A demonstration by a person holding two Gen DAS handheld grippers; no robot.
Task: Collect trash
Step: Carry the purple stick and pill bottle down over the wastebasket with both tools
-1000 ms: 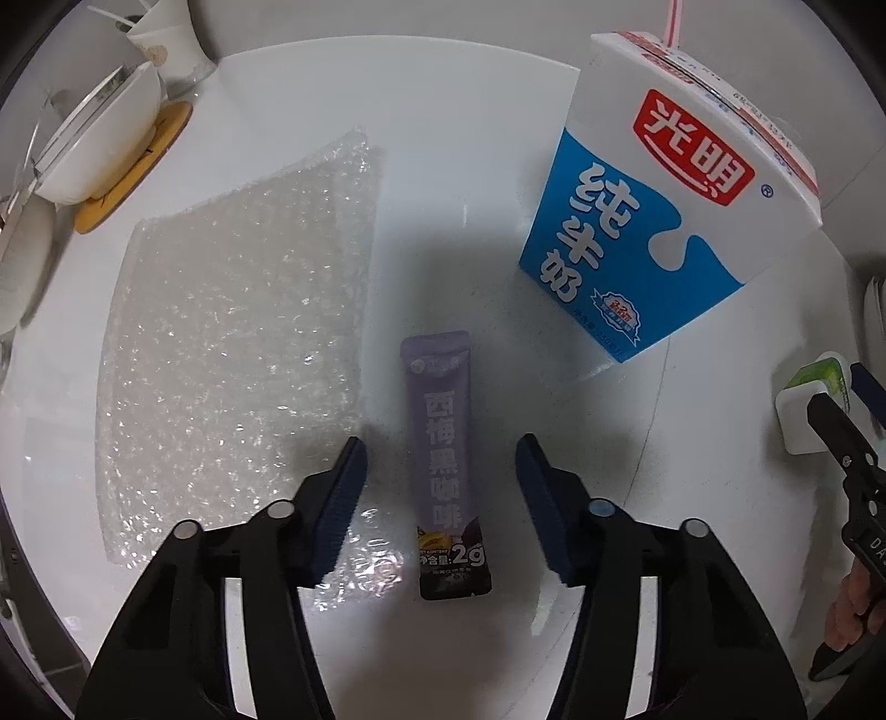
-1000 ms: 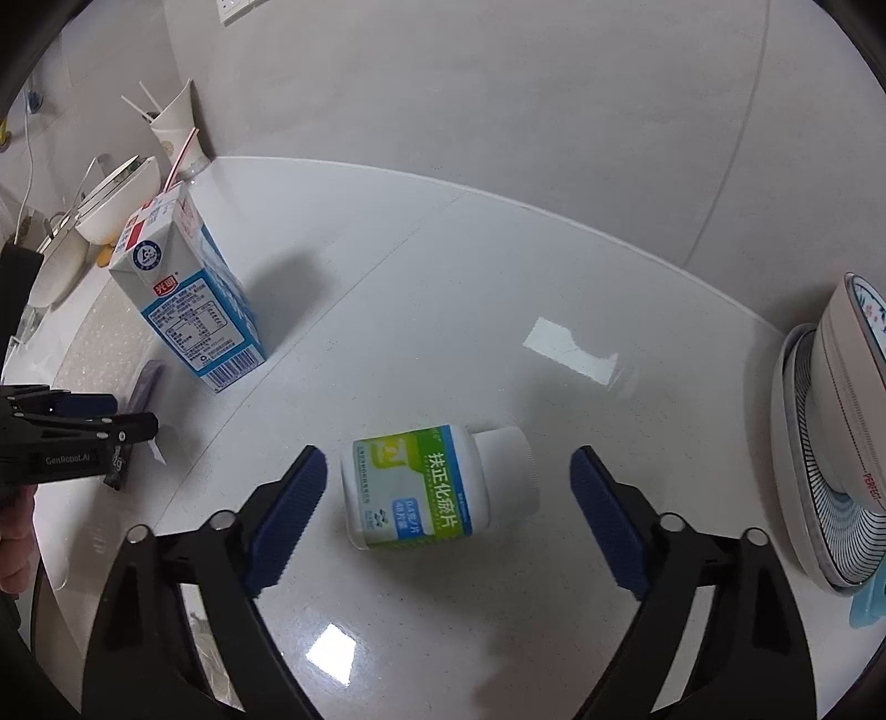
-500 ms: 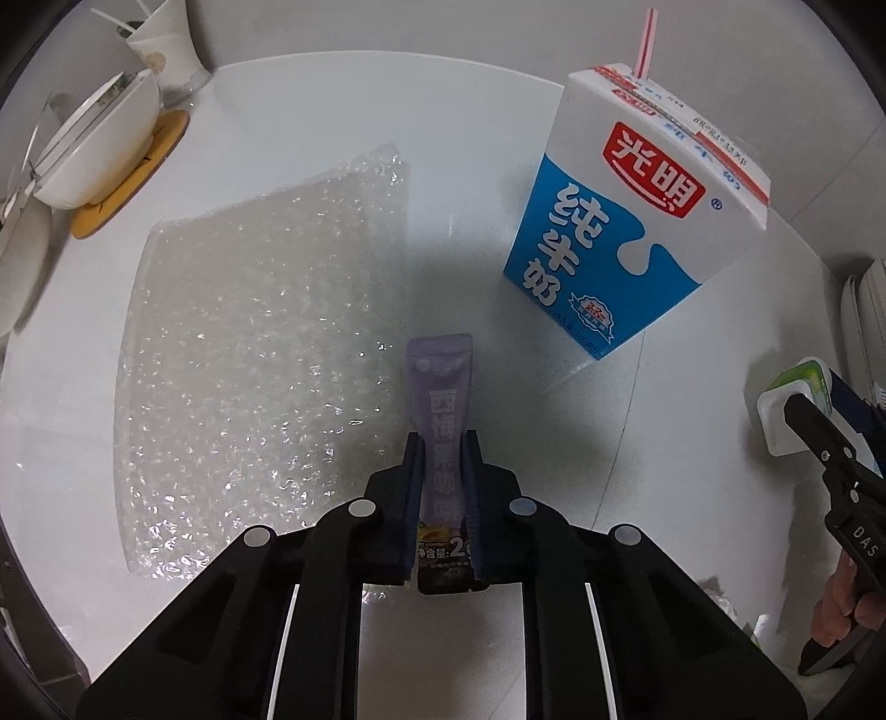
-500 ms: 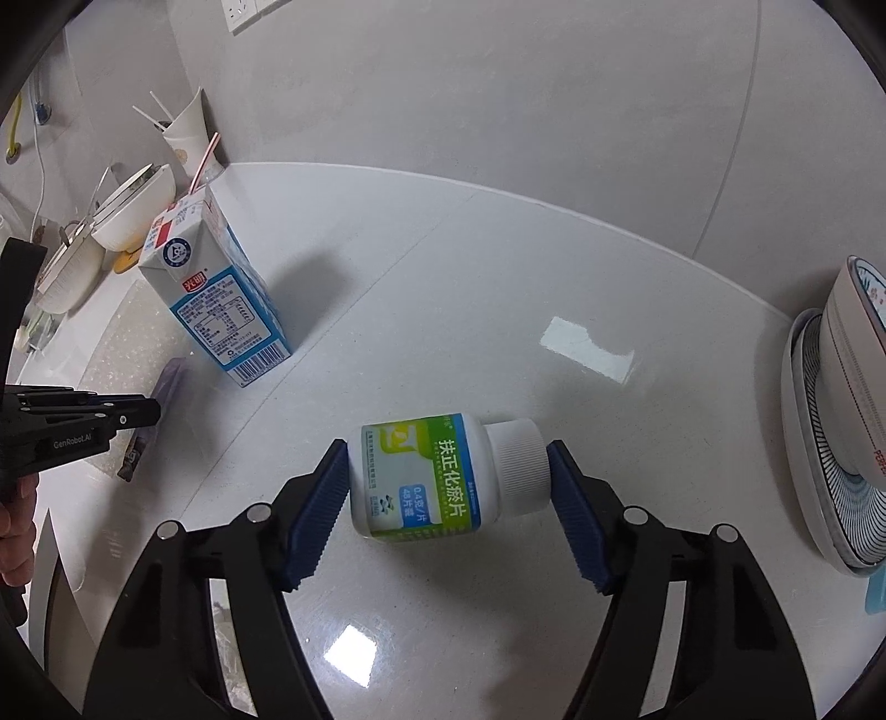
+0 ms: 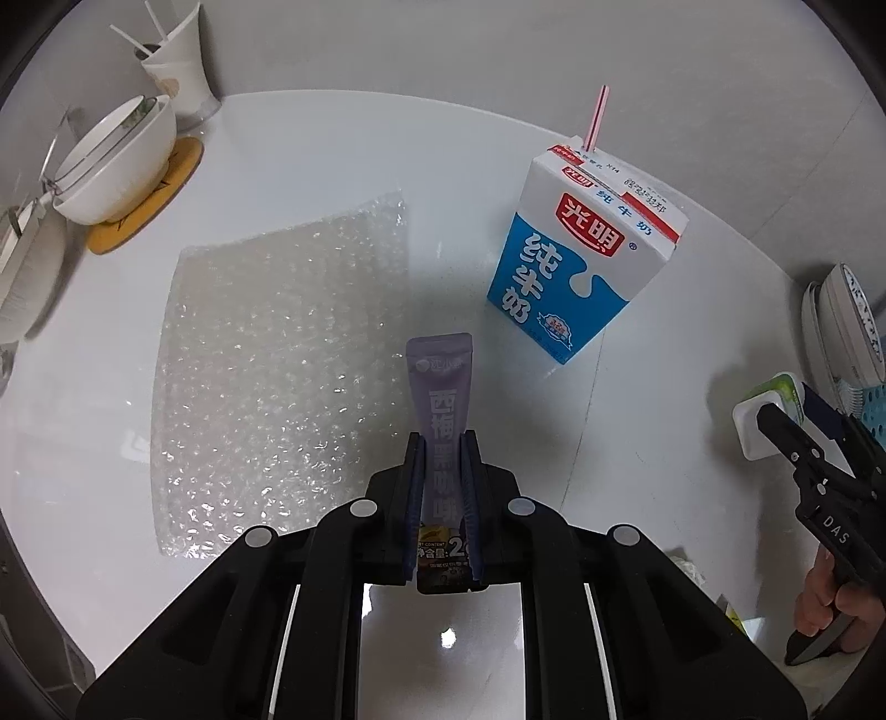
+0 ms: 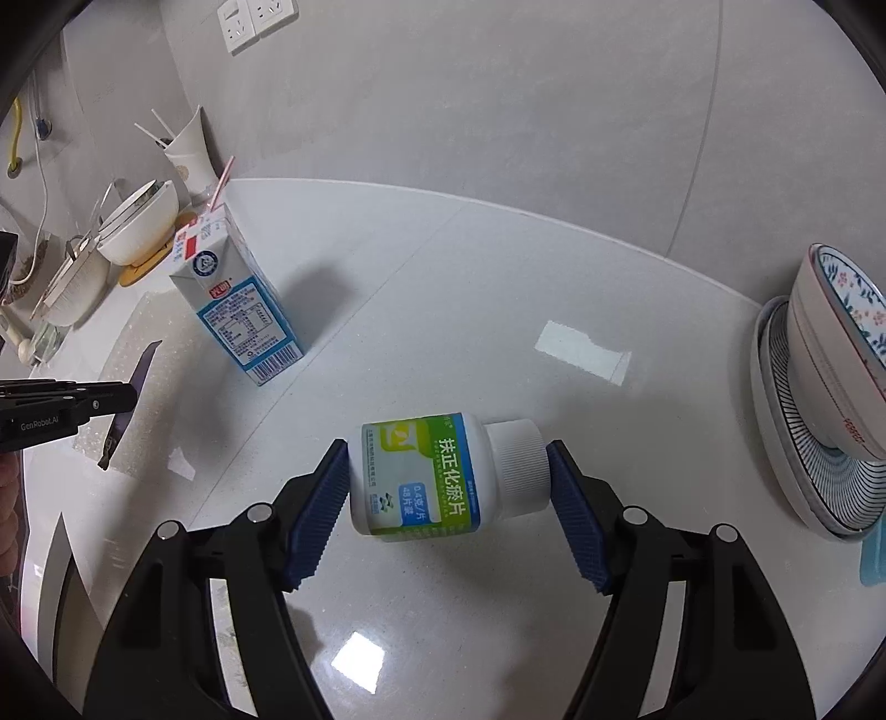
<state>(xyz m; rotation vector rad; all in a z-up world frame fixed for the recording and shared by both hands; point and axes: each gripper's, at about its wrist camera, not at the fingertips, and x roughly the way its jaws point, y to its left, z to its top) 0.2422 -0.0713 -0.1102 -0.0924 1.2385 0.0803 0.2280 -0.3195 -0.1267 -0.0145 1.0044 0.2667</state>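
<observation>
My left gripper (image 5: 443,476) is shut on a purple sachet (image 5: 440,382), which hangs lifted off the white table (image 5: 310,138). The right wrist view catches that sachet (image 6: 141,371) edge-on in the left gripper (image 6: 119,405). My right gripper (image 6: 447,476) is shut on a white pill bottle (image 6: 421,476) with a green and blue label, held end to end, base on one pad, cap on the other, just above the table. A blue and white milk carton (image 5: 581,266) with a striped straw stands upright beyond the sachet. A sheet of bubble wrap (image 5: 277,365) lies flat to the left.
A white bowl (image 5: 116,166) on a yellow coaster and a paper cup (image 5: 177,72) sit at the far left. Stacked patterned bowls and plates (image 6: 819,410) stand at the right edge. A wall with sockets (image 6: 252,22) rises behind the table. A hand (image 5: 830,609) grips the right tool.
My left jaws closed on the purple sachet and lifted it off the table. My right jaws closed on the pill bottle and raised it slightly.
</observation>
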